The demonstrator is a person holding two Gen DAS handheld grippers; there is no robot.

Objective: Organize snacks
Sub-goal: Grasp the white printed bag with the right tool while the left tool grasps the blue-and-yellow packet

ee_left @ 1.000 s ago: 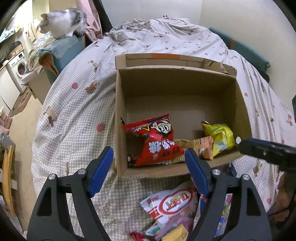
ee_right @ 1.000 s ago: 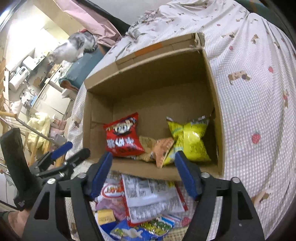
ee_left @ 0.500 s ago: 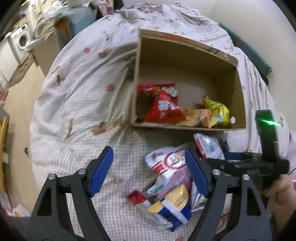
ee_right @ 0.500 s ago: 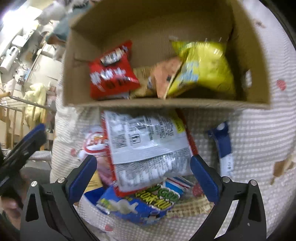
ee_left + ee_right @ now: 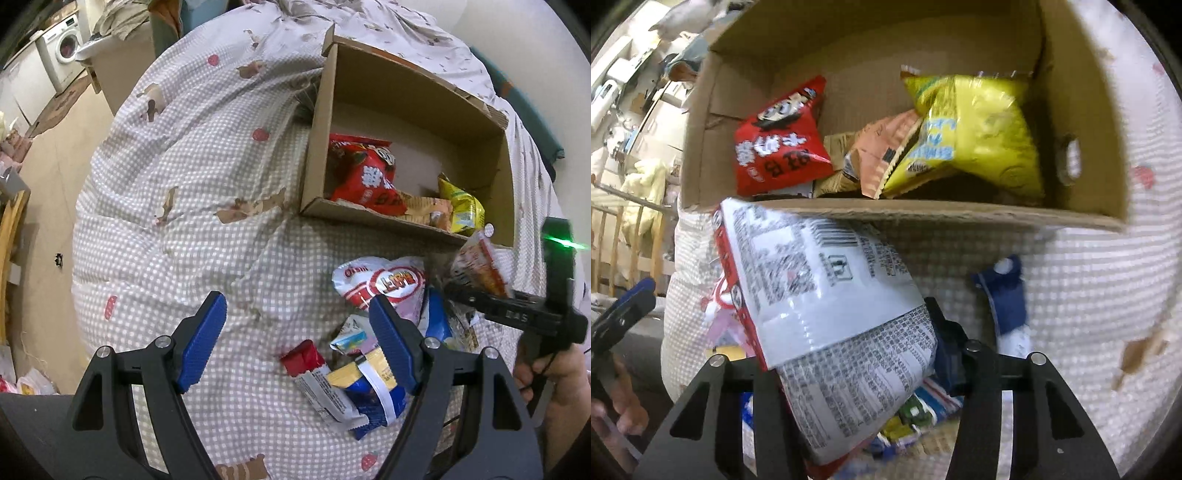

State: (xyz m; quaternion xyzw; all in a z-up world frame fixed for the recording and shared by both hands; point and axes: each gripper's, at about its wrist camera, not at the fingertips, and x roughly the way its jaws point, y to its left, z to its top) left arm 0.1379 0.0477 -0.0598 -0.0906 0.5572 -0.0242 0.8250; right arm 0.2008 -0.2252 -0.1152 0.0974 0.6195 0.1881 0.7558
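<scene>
R gripper (image 5: 849, 365) jaws just closed, clamped on noodle pack (image 5: 827, 314) at box (image 5: 923, 214) front edge; L gripper (image 5: 295, 339) fingers apart, empty, over bare bed (image 5: 184, 184).

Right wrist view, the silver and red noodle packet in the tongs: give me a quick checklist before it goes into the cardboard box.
1. Grip: the right tongs, jaws just closed, pinch the silver and red noodle packet: ok.
2. Packet lifted off the pile of loose snack packets: its top edge overlaps the box's near wall; whether the lower end is free, cannot tell.
3. Room in the open brown cardboard box: bare floor behind the red chip bag and yellow chip bag: ok.
4. Path over the near wall: packet not above it yet: not ok.
5. Left tongs open, empty, apart from the packet: ok.
</scene>
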